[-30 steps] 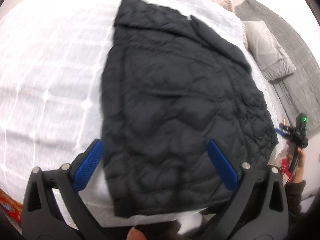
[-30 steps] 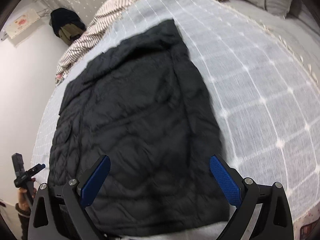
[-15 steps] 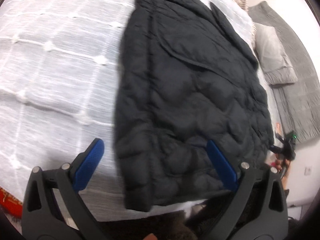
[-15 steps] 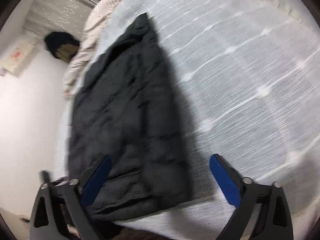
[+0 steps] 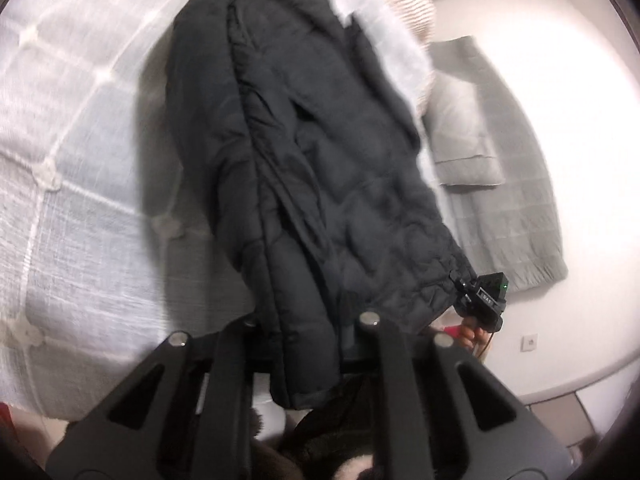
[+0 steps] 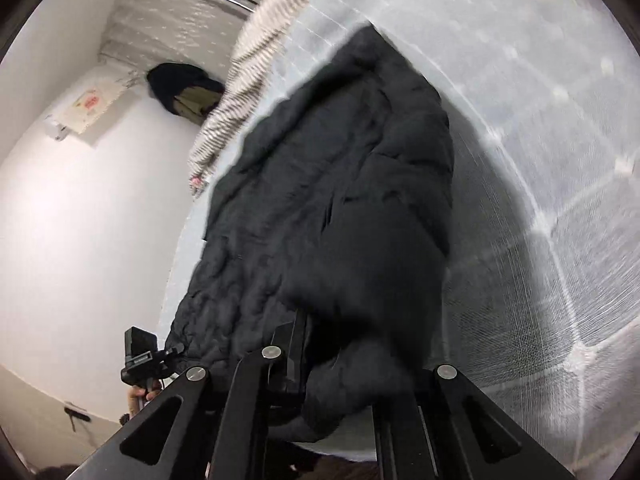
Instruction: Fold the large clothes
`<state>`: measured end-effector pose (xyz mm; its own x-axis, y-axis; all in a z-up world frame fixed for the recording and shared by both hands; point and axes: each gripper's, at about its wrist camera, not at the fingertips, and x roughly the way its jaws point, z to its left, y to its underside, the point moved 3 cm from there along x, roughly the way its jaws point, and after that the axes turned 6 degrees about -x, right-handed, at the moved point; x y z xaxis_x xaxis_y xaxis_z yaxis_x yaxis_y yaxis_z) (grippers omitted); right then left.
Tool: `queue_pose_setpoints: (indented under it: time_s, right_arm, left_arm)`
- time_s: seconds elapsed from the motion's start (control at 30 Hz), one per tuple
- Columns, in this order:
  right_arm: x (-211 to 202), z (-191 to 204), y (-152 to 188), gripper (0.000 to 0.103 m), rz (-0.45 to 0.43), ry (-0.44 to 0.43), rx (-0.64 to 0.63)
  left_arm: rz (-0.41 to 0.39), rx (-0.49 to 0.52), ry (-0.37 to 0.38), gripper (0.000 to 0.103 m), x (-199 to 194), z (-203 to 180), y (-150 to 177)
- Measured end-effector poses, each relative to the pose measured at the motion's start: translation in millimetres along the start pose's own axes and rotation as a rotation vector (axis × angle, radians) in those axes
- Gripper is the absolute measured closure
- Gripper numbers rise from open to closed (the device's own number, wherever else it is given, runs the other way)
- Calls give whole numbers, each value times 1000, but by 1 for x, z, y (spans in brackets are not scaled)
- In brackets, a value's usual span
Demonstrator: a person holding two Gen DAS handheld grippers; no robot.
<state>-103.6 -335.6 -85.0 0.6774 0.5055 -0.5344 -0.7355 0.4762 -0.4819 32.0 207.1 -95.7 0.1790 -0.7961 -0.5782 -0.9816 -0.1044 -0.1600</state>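
Gripping jacket (image 5: pixel 320 184) hem now, both hand-held grippers (image 5: pixel 304 344) (image 6: pixel 320 360), jaws just closed from wide open.

White bedspread (image 6: pixel 560 160) with a raised grid of tufted squares covers the bed, filling the right of the right wrist view and the left of the left wrist view. Striped bedding (image 6: pixel 240 80) bunched at the far end, upper centre. Plain white wall (image 6: pixel 88 220) at left, a paper notice (image 6: pixel 90 108) fixed high on it. Grey quilted blanket (image 5: pixel 512 184) on pale floor, right of the left wrist view; wall socket (image 5: pixel 530 343) lower right. Light even, soft.
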Motion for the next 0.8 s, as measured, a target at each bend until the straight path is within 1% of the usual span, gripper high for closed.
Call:
queue_pose_setpoints:
  time_s: [0.17, 0.27, 0.37, 0.47, 0.57, 0.63, 0.7, 0.73, 0.8]
  right_arm:
    - [-36, 39, -5, 96, -58, -28, -106]
    - [-51, 64, -2, 96, -78, -45, -155]
    - [-70, 85, -6, 96, -115, -70, -178]
    - [-107, 110, -9, 96, -182, -90, -212]
    - [-130, 130, -15, 96, -249, -102, -250]
    - [-139, 137, -23, 96, -287, -99, -265]
    - [-138, 141, -35, 96, -312, -42, -286]
    - [-132, 139, -42, 96, -313, -22, -284]
    - [-119, 135, -55, 96, -304, -22, -270]
  left_arm:
    - [-55, 55, 78, 89, -23, -32, 11]
    - [-96, 102, 131, 89, -50, -55, 18]
    - [-129, 147, 172, 89, -79, -76, 26]
    - [-182, 222, 236, 89, -114, -106, 37]
    - [-236, 265, 278, 89, -139, -124, 36]
    - [-268, 276, 274, 89, -144, -129, 32]
    - [-295, 273, 244, 88, -138, -132, 21]
    - [-314, 259, 216, 88, -131, -132, 10]
    - [-360, 253, 147, 87, -124, -132, -11]
